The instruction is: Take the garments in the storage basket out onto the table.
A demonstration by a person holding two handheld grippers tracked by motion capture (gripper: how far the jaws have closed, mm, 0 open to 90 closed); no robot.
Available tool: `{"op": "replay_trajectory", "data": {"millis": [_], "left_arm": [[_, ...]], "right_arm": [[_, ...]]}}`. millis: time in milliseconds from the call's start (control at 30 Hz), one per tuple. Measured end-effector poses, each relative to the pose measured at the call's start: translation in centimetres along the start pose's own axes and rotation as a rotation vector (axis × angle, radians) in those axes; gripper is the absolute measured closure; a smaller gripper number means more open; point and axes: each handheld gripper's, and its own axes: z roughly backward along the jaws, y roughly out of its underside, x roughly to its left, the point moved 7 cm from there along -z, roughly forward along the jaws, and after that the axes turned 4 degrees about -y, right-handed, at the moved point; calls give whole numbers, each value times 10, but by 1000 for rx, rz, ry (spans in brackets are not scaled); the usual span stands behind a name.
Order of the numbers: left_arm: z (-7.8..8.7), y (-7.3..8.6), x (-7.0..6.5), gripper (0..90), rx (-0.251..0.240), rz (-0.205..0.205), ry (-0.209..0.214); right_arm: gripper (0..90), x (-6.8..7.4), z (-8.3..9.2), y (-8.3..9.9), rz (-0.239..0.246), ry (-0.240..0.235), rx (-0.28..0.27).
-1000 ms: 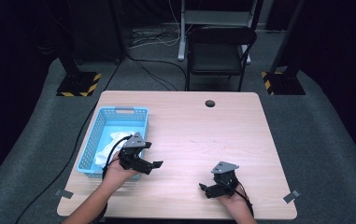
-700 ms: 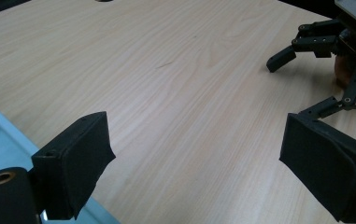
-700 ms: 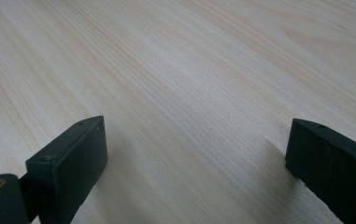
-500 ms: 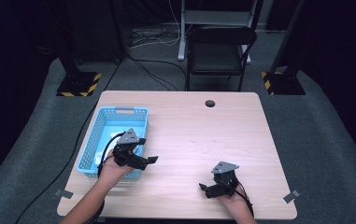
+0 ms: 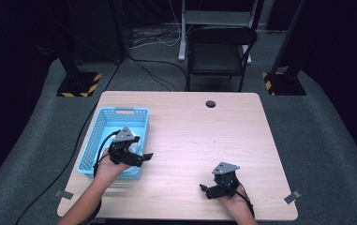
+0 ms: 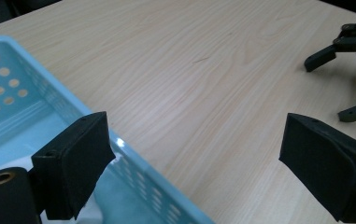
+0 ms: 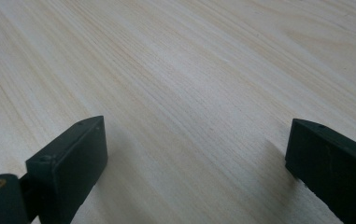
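A: Any writing or brand marks to read here?

B: Nothing readable. The blue basket (image 5: 102,132) is plain perforated plastic, and the pale wooden surface (image 5: 199,140) carries only a dark round hole (image 5: 210,103) near its far edge. The yellow-and-black striped bases (image 5: 78,86) on the floor are hazard stripes, not lettering.

A: Where is the basket?

B: On the left part of the surface, its long side running away from the person. Something white (image 6: 104,176) lies inside, at the near end.

A: And the left claw (image 5: 136,155)?

B: Spread wide and gripping nothing. It hangs over the basket's right rim; in the left gripper view one jaw is above the inside, the other above bare wood.

A: The right claw (image 5: 209,190)?

B: Also spread wide, empty, low over the surface's near edge, well apart from the basket.
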Motion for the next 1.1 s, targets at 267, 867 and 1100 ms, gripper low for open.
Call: {"op": "replay_trajectory", "data": {"millis": [267,867,1100], "left_arm": [[2,3,11,77,5,35,-34],[12,4,33,78,13,48,-73],[17,6,45,79,11,61,-85]], "right_arm": [[51,0,0,0,0,0,0],[51,0,0,0,0,0,0],[51,0,0,0,0,0,0]]}}
